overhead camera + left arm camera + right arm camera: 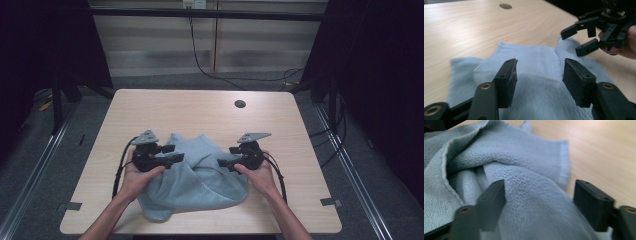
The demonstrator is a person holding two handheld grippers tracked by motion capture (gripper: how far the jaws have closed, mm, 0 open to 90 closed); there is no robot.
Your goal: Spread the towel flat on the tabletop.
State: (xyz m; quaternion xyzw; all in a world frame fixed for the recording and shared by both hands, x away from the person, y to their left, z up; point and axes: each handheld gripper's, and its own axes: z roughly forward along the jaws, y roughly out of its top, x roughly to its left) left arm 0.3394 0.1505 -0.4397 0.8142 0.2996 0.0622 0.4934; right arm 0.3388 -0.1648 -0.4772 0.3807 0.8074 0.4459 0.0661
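Left jaw of the right gripper (537, 206) smeared by blur in its own view. Towel (200, 182) cut off at the bottom edge of both gripper views, its near corner by the table (150, 107) front edge partly hidden under a forearm.

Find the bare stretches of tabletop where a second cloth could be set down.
Free: the far half of the wooden table, between the blue-grey towel and the cable hole, and strips along both side edges. Crowded: the near middle, where the towel lies with the left hand-held gripper and right hand-held gripper over it.
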